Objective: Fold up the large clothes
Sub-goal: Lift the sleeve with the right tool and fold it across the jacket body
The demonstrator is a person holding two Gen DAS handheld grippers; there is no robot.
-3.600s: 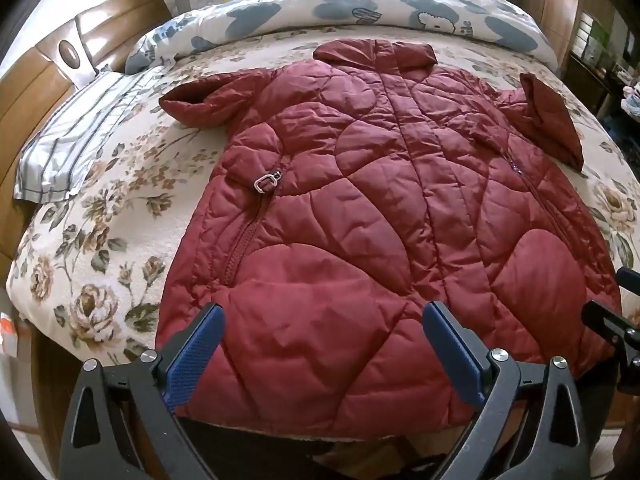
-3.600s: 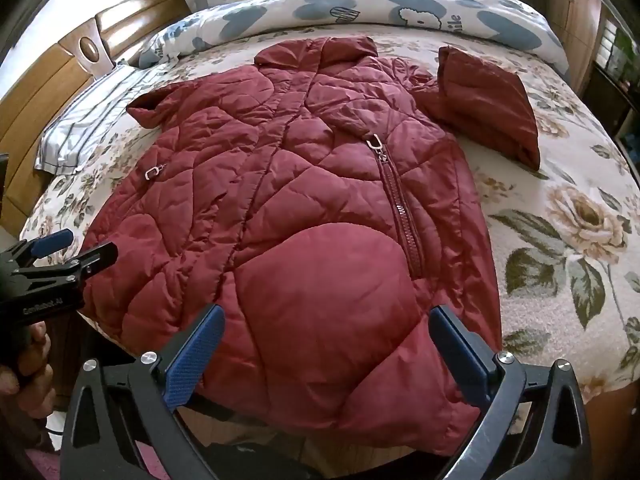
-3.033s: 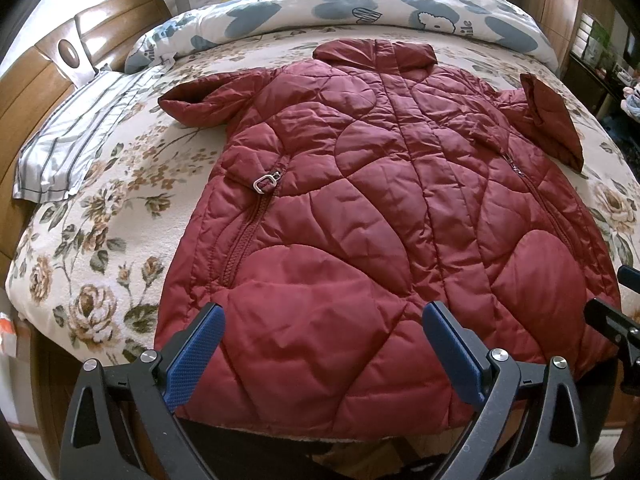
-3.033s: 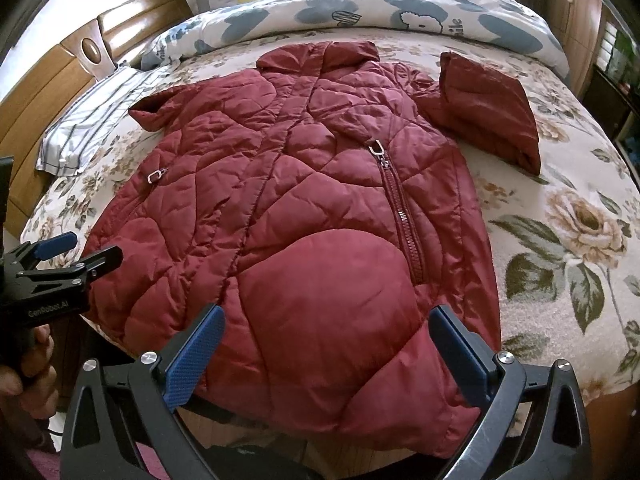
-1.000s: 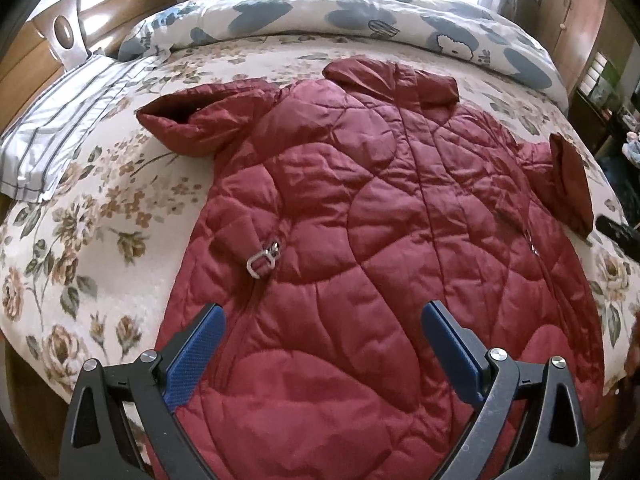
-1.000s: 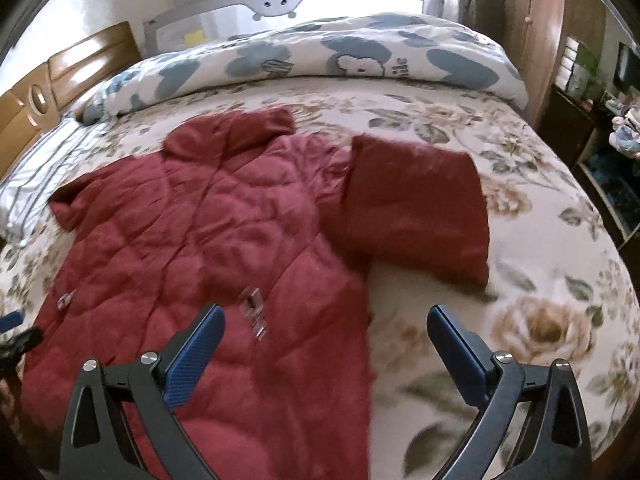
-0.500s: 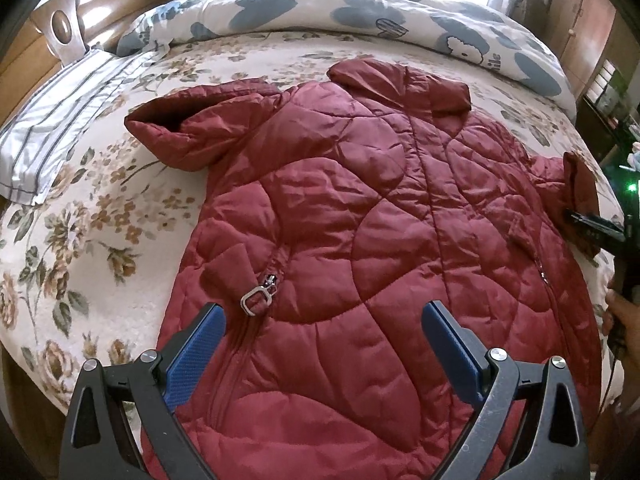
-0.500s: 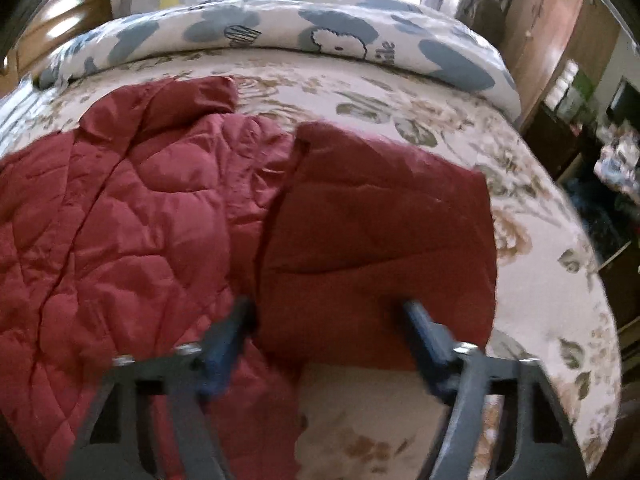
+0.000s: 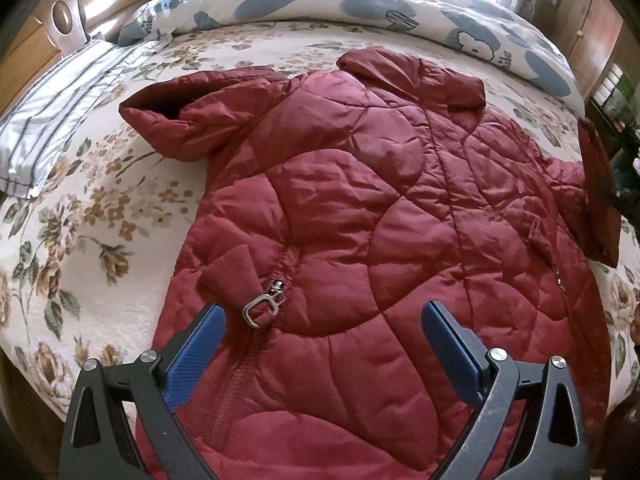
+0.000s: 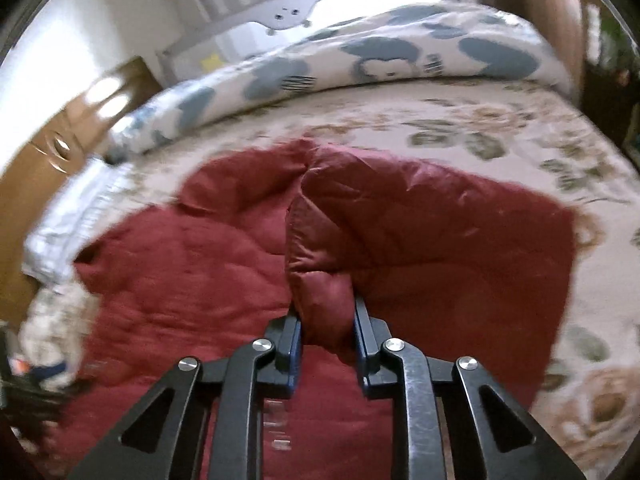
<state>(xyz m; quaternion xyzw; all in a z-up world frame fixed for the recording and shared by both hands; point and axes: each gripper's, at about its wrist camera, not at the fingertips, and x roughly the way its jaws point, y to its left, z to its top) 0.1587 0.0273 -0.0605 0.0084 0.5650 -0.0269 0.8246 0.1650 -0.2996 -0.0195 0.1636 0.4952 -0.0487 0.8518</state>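
Note:
A dark red quilted jacket (image 9: 360,208) lies flat on the floral bedspread (image 9: 80,216), collar toward the far side. My left gripper (image 9: 320,344) is open above the jacket's lower left front, near a zip pull with a metal buckle (image 9: 262,307). The jacket's left sleeve (image 9: 180,124) lies spread to the left. My right gripper (image 10: 326,320) is shut on a bunched edge of the jacket's right sleeve (image 10: 420,232), which lifts into a ridge between the fingers. That sleeve also shows at the right edge of the left wrist view (image 9: 596,192).
A rolled blue-and-white duvet (image 9: 320,4) lies along the bed's far side. A striped pillow (image 9: 52,108) lies at the left by the wooden headboard (image 9: 60,20). Wooden furniture (image 9: 592,28) stands at the right. The right wrist view is motion-blurred.
My right gripper has closed on the right sleeve's edge and lifted it. My left gripper has moved forward over the jacket, still open.

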